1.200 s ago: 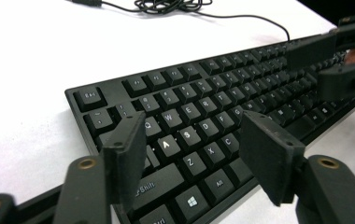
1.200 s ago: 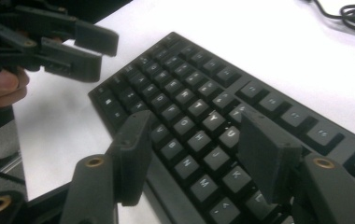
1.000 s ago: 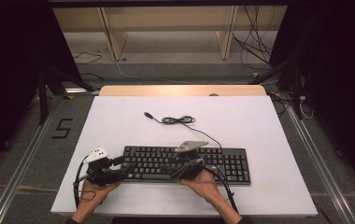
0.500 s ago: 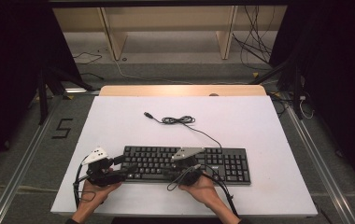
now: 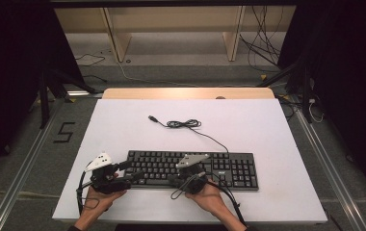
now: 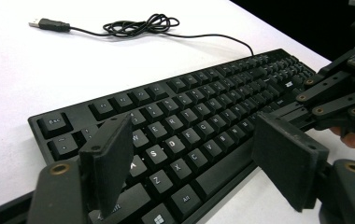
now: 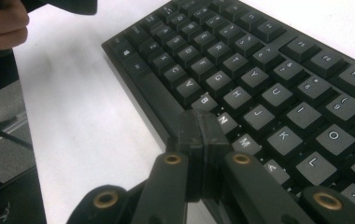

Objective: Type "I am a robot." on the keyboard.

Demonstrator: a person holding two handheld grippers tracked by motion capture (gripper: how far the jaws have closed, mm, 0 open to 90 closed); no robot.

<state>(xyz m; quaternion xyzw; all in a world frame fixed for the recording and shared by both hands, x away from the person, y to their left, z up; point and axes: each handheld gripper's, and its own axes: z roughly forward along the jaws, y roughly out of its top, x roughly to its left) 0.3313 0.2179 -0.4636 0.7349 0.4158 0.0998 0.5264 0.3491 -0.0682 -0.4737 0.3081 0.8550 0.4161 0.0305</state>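
1 white table (image 5: 123, 125), its near edge cut off by the frame bottom in the high view. 1 black keyboard (image 5: 229, 166) lies near the front edge, roughly centred; its lower-left keys are partly hidden behind both grippers there. In the left gripper view the kbd's bottom-left corner is cut off & hidden by the pads; key legends at the far end are too small to read. 1 thin black cable (image 5: 183, 124) runs from the kbd's back edge to a loose coil mid-table and ends in 1 USB plug (image 5: 153, 118), lying free.

2 grippers, 2 hands, forearms cut off at the bottom. Left gripper (image 6: 203, 161): jaws wide apart, have just been opening, nothing btwn them but air above the kbd's left end keys. Right gripper (image 7: 198, 140): jaws have just closed, pads pressed flat together w/ nothing btwn, tip over the kbd's front edge by the N/B keys; whether it touches a key can't be told.
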